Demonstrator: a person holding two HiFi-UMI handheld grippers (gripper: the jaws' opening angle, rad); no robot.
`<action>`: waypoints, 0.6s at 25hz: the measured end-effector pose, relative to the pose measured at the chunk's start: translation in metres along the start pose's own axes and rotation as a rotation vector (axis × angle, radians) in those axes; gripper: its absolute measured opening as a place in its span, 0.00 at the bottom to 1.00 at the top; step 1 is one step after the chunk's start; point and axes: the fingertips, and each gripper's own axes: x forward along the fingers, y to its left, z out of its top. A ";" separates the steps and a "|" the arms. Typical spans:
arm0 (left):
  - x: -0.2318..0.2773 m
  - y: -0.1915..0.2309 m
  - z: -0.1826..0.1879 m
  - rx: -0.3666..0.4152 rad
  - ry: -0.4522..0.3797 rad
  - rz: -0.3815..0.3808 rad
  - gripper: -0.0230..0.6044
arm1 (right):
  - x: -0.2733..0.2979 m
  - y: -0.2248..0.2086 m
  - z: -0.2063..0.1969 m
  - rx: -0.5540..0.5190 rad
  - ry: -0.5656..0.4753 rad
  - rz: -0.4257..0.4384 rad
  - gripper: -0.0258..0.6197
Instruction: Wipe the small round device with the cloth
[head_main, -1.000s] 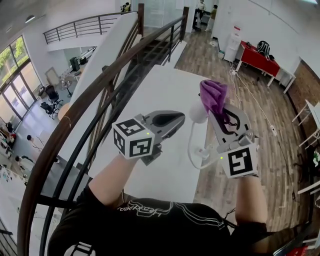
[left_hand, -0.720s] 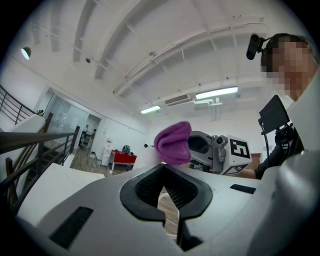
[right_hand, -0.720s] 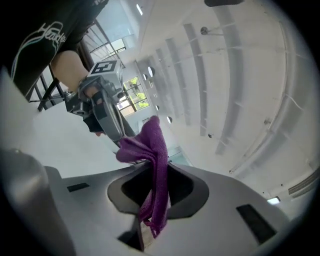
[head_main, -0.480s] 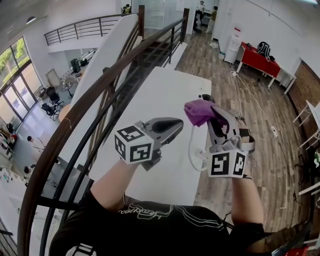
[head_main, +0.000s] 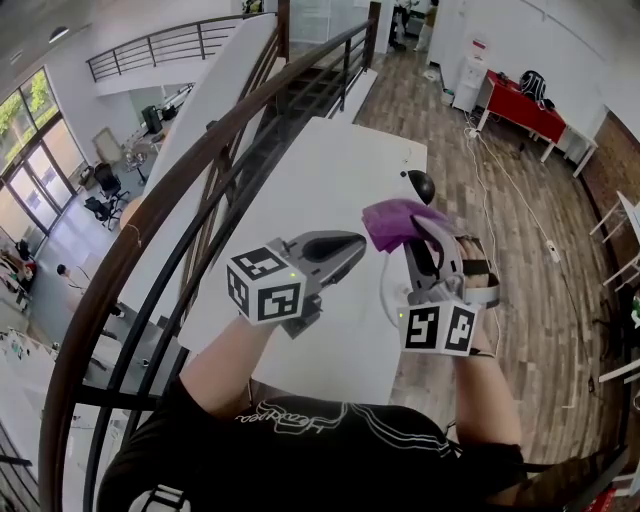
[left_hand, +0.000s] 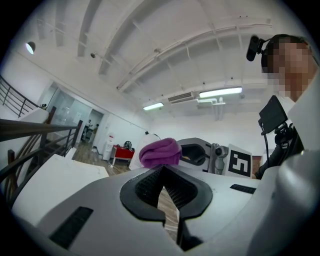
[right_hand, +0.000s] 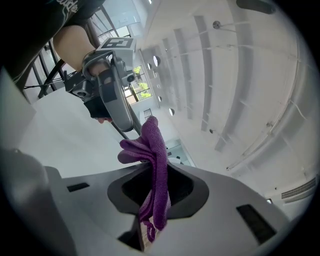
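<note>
The cloth (head_main: 392, 222), purple and bunched, is pinched between the closed jaws of the right gripper (head_main: 418, 234). Most of it is held out beyond the tips, and a short tail hangs back through the jaws. The left gripper (head_main: 356, 244) is closed fully with nothing between its jaws, and is held over the middle of the table (head_main: 320, 160). The small round device (head_main: 420, 186), a dark dome, is seen near the table's right edge, just beyond the cloth and apart from it. Wiping is judged not yet begun.

Several slips can be expected. The device is steadied by nothing, so it may be pushed along by a sideways stroke, and the right edge is near enough for it to be knocked off. The cloth appears to be gripped by a narrow fold only, so it may be dragged out of the jaws if pressed hard. A white cable (head_main: 384, 292) is looped just beside the right gripper and could be snagged.
</note>
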 end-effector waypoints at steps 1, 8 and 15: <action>-0.001 0.002 -0.003 -0.003 0.002 0.003 0.05 | 0.003 0.006 -0.002 -0.004 0.005 0.007 0.13; -0.012 0.004 -0.012 -0.022 0.024 0.024 0.05 | 0.008 0.036 -0.003 0.012 0.023 0.088 0.13; -0.013 0.022 -0.038 -0.059 0.031 0.051 0.05 | 0.021 0.068 -0.018 0.030 0.029 0.154 0.13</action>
